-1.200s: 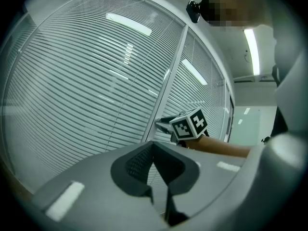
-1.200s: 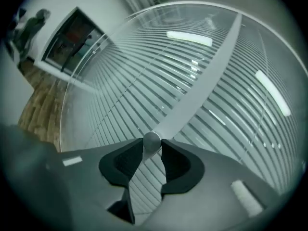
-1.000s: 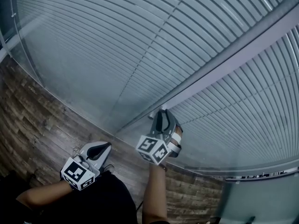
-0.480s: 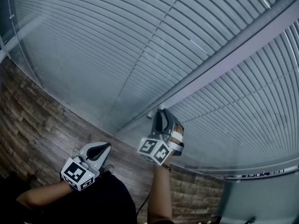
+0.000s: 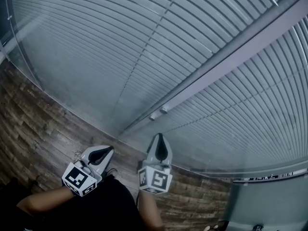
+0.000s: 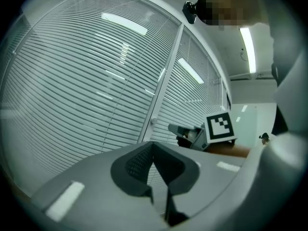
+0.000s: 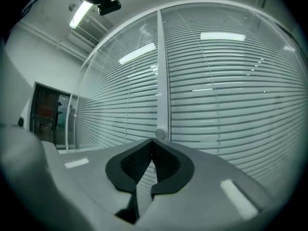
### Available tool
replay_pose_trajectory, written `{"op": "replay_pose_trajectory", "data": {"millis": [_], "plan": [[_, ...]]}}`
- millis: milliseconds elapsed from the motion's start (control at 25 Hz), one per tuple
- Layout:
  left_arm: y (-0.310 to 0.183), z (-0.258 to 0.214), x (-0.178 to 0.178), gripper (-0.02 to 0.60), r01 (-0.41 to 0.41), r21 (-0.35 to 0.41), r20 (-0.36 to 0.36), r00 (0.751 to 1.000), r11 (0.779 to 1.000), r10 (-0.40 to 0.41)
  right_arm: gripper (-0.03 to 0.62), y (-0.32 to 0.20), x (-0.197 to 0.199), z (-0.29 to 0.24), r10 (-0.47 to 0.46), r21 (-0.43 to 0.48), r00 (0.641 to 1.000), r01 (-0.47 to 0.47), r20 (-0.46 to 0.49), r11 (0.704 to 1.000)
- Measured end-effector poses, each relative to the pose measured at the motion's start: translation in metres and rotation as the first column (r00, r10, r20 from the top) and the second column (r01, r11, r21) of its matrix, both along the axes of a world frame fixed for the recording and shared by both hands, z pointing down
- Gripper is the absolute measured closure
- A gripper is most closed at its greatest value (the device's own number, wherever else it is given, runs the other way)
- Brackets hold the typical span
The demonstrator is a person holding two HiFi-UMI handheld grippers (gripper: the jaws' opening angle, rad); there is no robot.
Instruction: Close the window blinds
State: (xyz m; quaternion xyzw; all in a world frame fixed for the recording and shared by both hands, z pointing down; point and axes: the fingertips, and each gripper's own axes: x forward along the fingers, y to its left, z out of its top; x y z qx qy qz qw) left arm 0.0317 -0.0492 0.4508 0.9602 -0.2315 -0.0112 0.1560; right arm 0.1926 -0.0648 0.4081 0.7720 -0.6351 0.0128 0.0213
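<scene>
Blind knob sat at 12 o'clock from right tool, near but apart; jaws together, empty. Left tool farther off, jaws likewise together.

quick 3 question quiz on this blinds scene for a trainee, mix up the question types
1. True or false: the right tool is gripping a knob on the window frame.
2. The blind slats are: A) pulled up out of sight, B) lowered across the glass, C) lying on the floor.
3. What does the left tool hold?

Key:
1. False. It is shut on nothing and sits short of the knob.
2. B.
3. Nothing. Its jaws are together and empty.
</scene>
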Motion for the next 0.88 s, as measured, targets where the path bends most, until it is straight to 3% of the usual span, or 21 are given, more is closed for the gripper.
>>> {"op": "replay_pose_trajectory", "data": {"millis": [200,480,880], "plan": [[-0.002,-0.01,0.008,0.58,0.018,0.082,0.021,1.0,0.996,-0.02,0.594,0.035,-0.018,0.015,-0.003,-0.036,1.0,0.003,-0.002,0.999],[0.012,-0.013,0.03,0.58,-0.059,0.1,0.004,0.998,0.993,0.059,0.594,0.057,-0.022,0.012,0.015,-0.017,0.999,-0.016,-0.038,1.0],[0.016,-0.018,0.044,0.58,-0.048,0.106,-0.003,0.999,0.993,0.049,0.594,0.075,-0.005,0.0,0.046,0.014,0.998,-0.045,-0.053,0.999]]}}
